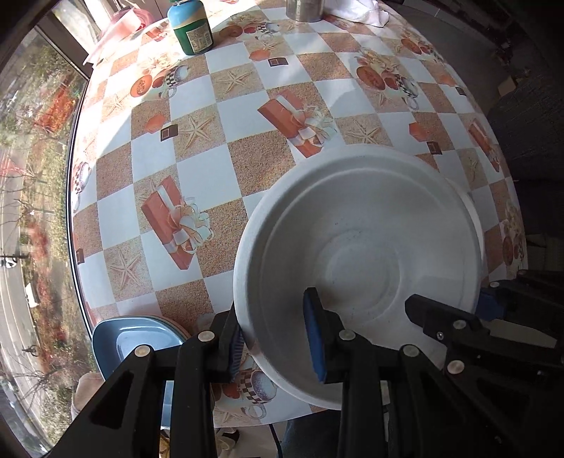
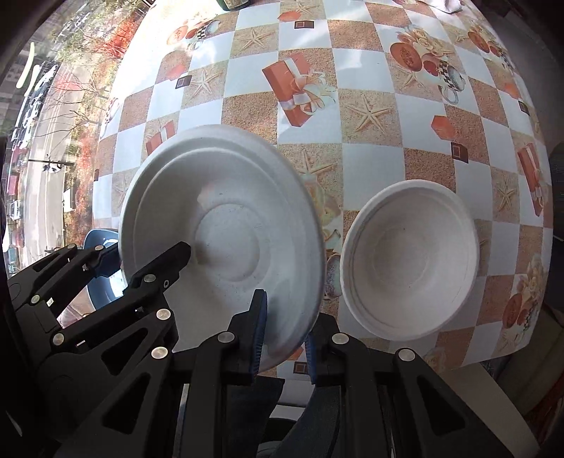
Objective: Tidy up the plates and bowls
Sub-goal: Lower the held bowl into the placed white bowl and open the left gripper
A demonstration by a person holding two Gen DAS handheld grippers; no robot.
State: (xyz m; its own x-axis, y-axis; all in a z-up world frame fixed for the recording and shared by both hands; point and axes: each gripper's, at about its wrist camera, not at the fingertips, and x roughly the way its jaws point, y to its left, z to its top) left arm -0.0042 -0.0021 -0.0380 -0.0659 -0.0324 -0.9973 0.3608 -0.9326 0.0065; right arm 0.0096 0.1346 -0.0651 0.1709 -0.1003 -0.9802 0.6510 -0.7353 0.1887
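A large white bowl (image 1: 359, 246) is held above the table's near edge by both grippers. My left gripper (image 1: 278, 338) is shut on its near-left rim, one blue pad inside and one outside. My right gripper (image 2: 283, 338) is shut on its near-right rim; it also shows in the left wrist view (image 1: 454, 310). The same bowl fills the left of the right wrist view (image 2: 225, 225). A smaller white bowl (image 2: 410, 257) sits on the table to the right of it. A blue plate (image 1: 141, 341) lies at the near-left table edge, partly hidden.
The table wears a checkered cloth (image 1: 246, 158) with gift-box and starfish prints. A green jar (image 1: 190, 26) and a metal can (image 1: 305, 8) stand at the far side, next to a white cloth (image 1: 363, 12). A window (image 1: 31, 176) runs along the left.
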